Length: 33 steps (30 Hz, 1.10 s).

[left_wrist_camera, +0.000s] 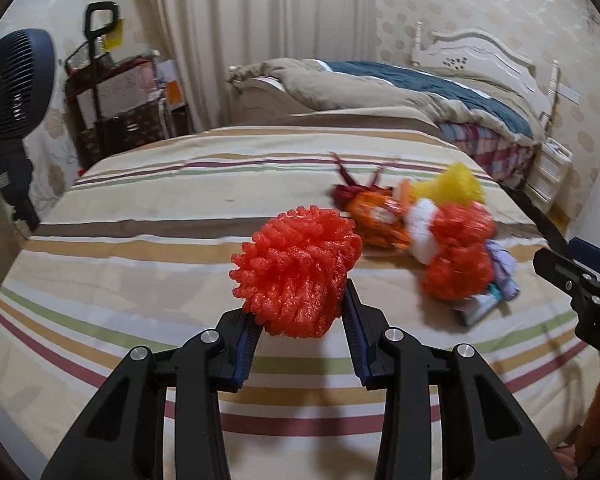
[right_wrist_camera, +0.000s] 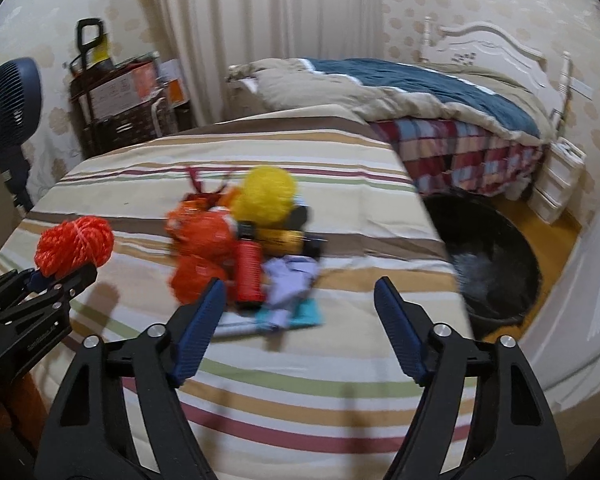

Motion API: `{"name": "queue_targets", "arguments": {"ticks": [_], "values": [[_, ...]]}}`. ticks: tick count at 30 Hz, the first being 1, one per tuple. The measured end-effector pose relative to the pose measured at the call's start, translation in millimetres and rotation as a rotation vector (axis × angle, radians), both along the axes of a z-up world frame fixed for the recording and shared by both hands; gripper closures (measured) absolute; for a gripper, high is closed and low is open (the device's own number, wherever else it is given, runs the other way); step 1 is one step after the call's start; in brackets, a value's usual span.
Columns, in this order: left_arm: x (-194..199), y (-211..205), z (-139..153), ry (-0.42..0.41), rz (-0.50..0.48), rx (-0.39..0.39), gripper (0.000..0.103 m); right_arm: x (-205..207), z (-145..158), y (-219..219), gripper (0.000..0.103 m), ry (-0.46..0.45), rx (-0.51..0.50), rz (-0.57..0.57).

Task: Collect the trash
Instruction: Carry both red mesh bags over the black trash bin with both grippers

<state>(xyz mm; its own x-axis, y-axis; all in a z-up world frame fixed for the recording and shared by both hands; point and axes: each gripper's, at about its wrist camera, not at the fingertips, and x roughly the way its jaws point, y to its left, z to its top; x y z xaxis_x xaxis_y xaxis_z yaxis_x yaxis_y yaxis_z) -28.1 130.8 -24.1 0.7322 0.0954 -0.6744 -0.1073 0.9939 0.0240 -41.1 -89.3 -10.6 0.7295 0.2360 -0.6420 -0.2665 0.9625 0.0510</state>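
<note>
My left gripper (left_wrist_camera: 302,312) is shut on a red foam fruit net (left_wrist_camera: 296,270) and holds it above the striped bed; the net also shows in the right wrist view (right_wrist_camera: 74,246) at the left. A pile of trash lies on the bed: more red foam nets (left_wrist_camera: 458,248), a yellow foam net (right_wrist_camera: 266,194), an orange wrapper (right_wrist_camera: 198,232), a red ribbed tube (right_wrist_camera: 247,276), a yellow-black can (right_wrist_camera: 284,240) and crumpled paper (right_wrist_camera: 290,282). My right gripper (right_wrist_camera: 300,312) is open and empty, just in front of the pile.
A black bin (right_wrist_camera: 496,256) stands on the floor to the right of the striped bed (right_wrist_camera: 300,380). A second bed (right_wrist_camera: 440,100) with a quilt is behind. A blue fan (left_wrist_camera: 14,84) and a cart with boxes (left_wrist_camera: 120,100) stand at the left.
</note>
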Motion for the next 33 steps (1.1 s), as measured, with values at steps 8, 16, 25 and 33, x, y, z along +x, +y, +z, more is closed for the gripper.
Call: {"name": "queue_targets", "arguments": {"ticks": [8,16,25,33], "values": [[-1,39,-4,0.001,0.088,-0.014,0.064,14,-6,57,0.046,0.015,-0.044,0.102],[1,52,-8,0.001,0.104,-0.047,0.064,26,-22,82,0.068,0.051,-0.079,0.135],[3,32,7,-0.043,0.051,-0.077,0.064,10,5,53,0.069,-0.004,-0.023,0.109],[15,-12,22,-0.085,-0.037,-0.091,0.064,14,25,-2,0.069,-0.042,0.014,0.003]]}}
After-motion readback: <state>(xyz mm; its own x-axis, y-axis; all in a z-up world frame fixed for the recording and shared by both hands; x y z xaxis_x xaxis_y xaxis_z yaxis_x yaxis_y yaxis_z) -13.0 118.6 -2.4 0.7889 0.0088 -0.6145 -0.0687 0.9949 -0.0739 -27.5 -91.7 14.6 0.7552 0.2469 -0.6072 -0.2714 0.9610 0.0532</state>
